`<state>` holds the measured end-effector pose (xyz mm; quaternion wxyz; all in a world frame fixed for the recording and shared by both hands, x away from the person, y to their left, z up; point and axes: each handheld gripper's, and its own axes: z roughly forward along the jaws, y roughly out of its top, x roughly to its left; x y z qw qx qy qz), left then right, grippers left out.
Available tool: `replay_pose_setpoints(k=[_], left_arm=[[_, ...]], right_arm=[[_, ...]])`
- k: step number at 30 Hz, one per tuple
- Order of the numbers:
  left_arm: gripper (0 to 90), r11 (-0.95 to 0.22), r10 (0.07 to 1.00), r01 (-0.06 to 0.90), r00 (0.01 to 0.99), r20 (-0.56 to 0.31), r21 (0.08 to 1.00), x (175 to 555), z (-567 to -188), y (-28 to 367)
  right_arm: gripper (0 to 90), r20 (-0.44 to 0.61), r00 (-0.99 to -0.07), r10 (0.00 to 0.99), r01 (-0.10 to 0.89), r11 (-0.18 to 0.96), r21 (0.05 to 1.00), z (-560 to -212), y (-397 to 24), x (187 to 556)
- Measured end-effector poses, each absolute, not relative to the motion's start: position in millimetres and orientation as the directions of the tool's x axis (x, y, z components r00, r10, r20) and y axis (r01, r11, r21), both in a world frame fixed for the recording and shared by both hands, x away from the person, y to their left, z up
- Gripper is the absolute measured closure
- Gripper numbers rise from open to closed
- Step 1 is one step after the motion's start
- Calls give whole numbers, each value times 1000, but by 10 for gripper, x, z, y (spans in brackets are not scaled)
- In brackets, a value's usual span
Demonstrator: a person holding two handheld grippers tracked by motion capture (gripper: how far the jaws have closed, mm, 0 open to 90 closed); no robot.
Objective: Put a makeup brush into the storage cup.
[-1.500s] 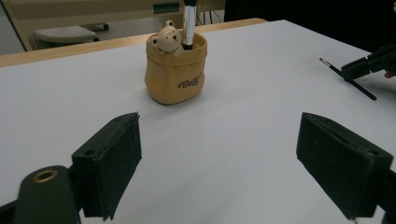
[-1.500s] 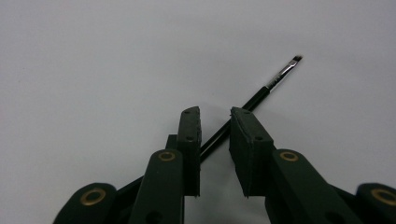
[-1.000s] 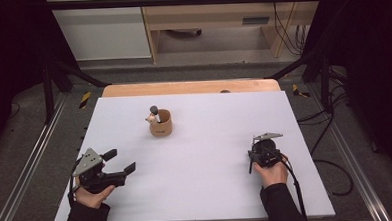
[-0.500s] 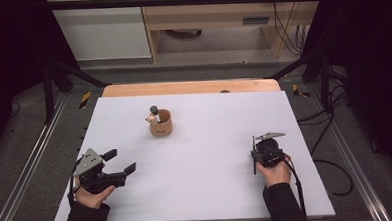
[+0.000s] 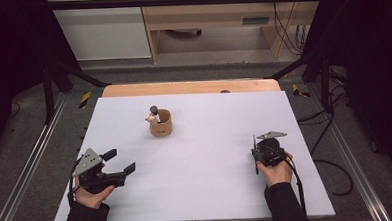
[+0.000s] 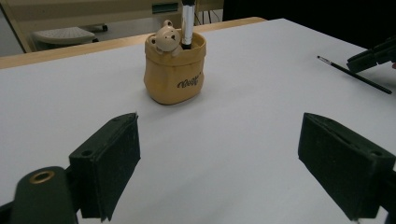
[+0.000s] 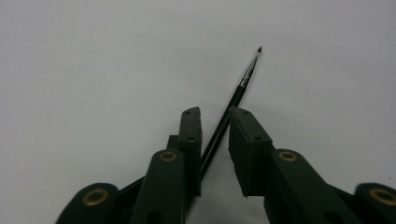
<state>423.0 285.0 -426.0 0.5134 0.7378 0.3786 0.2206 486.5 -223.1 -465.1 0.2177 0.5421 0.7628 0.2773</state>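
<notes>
Since the earlier frames only the right tongs (image 7: 215,116) change: their jaws have just been opening a little, and the thin black paintbrush (image 7: 232,103) lies loose in the narrow gap between them, its tip pointing past the jaws over the white table (image 5: 212,190). Both hands keep their places. Well to the left, the left tongs (image 5: 122,161) gape wide and empty, with the tan bear cup (image 6: 173,70) ahead of them.
</notes>
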Motion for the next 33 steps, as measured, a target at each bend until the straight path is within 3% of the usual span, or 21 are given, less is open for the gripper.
replay_pose_setpoints(k=[5, 12, 22, 33], left_arm=[[124, -191, 785, 330, 617, -58, 924, 4224, -4259, 2837], [125, -198, 785, 330, 617, -52, 923, 4224, -4261, 2820], [125, -202, 784, 330, 619, -49, 922, 4227, -4263, 2815], [126, -203, 783, 330, 620, -49, 922, 4227, -4265, 2813]], right_arm=[[684, -17, -303, 953, 719, 240, 652, -4722, -2221, 4927], [797, -14, -332, 943, 712, 260, 653, -4722, -2196, 4913], [835, -4, -363, 932, 706, 278, 652, -4708, -2199, 4905], [790, -2, -383, 924, 711, 296, 638, -4702, -2222, 4890]])
